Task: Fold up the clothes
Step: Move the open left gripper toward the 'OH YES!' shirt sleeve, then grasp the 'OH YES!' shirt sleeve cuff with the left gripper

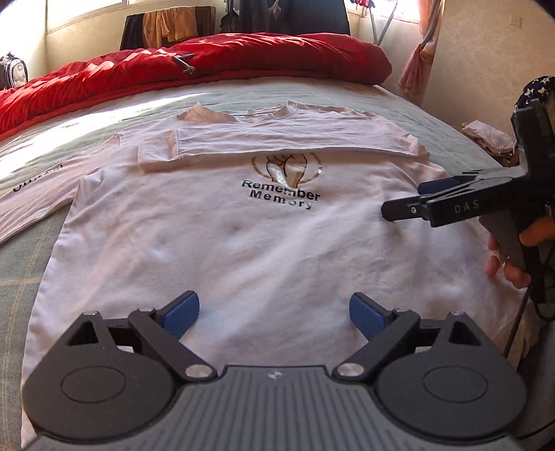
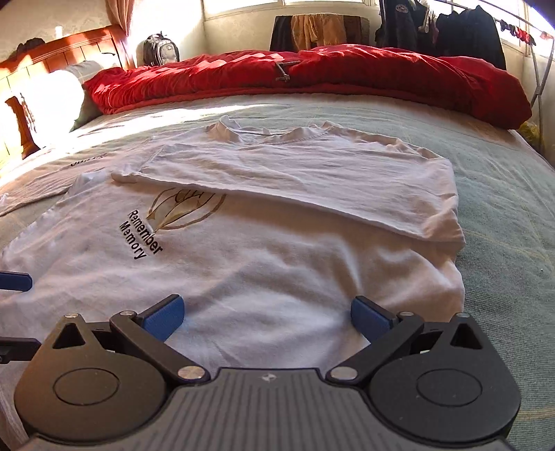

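Bed with pale green sheet (image 2: 503, 208), faintly checked, sunlit in bands toward the far side. Red quilt (image 2: 312, 73), bunched along the far edge of the bed, its full length. Small metal object (image 2: 286, 71), lying on the quilt's top. White pillow (image 2: 52, 100) at the wooden headboard (image 2: 69, 48), strongly lit. Grey backpack (image 2: 161, 48) beyond the bed, below the window. Orange and dark cloths (image 2: 319, 27) draped on a rail by the sill. Dark garments (image 2: 468, 31) hanging on a metal drying rack (image 2: 541, 66). Pink curtain (image 1: 418, 59), gathered beside the wall. Small crumpled pale cloth (image 1: 489, 137), at the bed's edge.
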Motion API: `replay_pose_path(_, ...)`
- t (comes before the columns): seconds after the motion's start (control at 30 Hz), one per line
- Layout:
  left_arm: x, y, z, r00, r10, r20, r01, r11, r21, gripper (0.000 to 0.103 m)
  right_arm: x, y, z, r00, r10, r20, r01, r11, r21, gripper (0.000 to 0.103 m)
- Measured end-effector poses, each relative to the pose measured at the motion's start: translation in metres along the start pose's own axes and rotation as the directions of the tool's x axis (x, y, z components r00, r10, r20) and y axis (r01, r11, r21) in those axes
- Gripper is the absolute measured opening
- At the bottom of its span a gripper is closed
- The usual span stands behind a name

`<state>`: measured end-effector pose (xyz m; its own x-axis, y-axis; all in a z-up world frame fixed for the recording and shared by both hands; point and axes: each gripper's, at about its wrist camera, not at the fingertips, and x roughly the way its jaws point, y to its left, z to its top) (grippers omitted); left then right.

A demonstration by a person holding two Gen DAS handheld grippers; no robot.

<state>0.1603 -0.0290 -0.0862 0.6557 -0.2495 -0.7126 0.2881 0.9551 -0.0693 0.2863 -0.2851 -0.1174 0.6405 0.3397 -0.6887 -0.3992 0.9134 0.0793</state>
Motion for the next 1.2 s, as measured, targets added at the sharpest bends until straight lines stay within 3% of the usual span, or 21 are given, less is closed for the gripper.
replay_pose_path(0.2, -0.02, -0.003, -0.017, 1.0, 0.003, 0.016, -0.003, 1.0, -0.019, 0.1, -0.008, 0.0, 0.009, 1.0, -0.001, -0.013, 0.001, 0.999, 0.033, 0.103)
replay_pose_path(0.4, -0.021, 0.015, -0.018, 0.999, -0.016, 0.028, 0.02, 0.99, -0.138, 0.101, -0.026, 0.0, 0.023, 0.979, 0.187, 0.086, -0.199, 0.966, 0.167, 0.103)
replay_pose_path(0.47, -0.023, 0.013, -0.022, 0.999, -0.02, 0.035, 0.024, 0.992, -0.128, 0.102, -0.023, 0.005, 0.026, 0.97, 0.229, 0.083, -0.241, 0.954, 0.177, 0.103)
replay_pose_path(0.63, -0.029, 0.008, -0.025, 1.0, -0.005, 0.022, 0.007, 0.996, -0.087, 0.102, 0.001, 0.023, 0.028, 0.981, 0.192, -0.015, -0.188, 0.97, 0.155, 0.103)
replay_pose_path(0.8, -0.041, 0.034, -0.006, 0.999, -0.023, 0.048, 0.032, 0.978, -0.205, 0.102, 0.005, 0.027, 0.032, 0.982, 0.186, -0.017, -0.181, 0.97, 0.162, 0.103)
replay_pose_path(0.9, -0.05, 0.058, 0.006, 0.997, -0.013, 0.074, 0.034, 0.957, -0.288, 0.102, 0.011, 0.027, 0.035, 0.983, 0.183, -0.023, -0.176, 0.967, 0.181, 0.103)
replay_pose_path(1.0, -0.058, 0.091, 0.017, 0.995, -0.027, 0.098, 0.063, 0.916, -0.395, 0.101, 0.016, 0.031, 0.039, 0.985, 0.171, -0.027, -0.163, 0.969, 0.184, 0.103)
replay_pose_path(1.1, -0.072, 0.134, 0.026, 0.991, 0.008, 0.134, 0.06, 0.865, -0.498, 0.092, 0.018, 0.034, 0.039, 0.986, 0.161, -0.029, -0.154, 0.974, 0.167, 0.103)
replay_pose_path(1.2, -0.088, 0.184, 0.03, 0.984, 0.082, 0.157, 0.032, 0.789, -0.613, 0.078, 0.017, 0.035, 0.039, 0.987, 0.158, -0.025, -0.152, 0.975, 0.161, 0.103)
